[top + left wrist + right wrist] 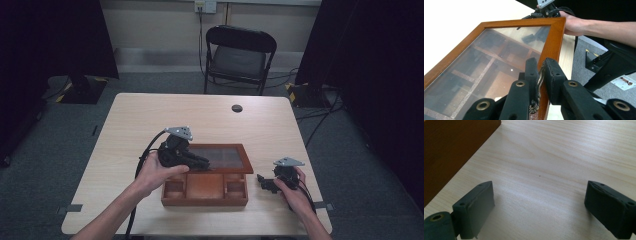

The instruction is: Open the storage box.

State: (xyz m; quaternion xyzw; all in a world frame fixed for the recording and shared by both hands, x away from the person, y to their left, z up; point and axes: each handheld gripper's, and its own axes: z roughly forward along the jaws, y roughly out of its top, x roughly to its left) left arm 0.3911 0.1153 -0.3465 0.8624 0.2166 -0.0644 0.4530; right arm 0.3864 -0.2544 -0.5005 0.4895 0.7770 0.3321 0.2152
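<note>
At centre frame your left claw [200,163] pinches the brass latch [539,82] on the raised lid [220,158], box [205,191] just below; right claw [264,182] sits spread, lower right, farther off.

overhead forward-down, two close views — shared box [205,189]

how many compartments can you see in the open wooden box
3: in the box, a small one at the left, a wide one in the middle, a small one at the right. The raised lid may hide more.
</note>
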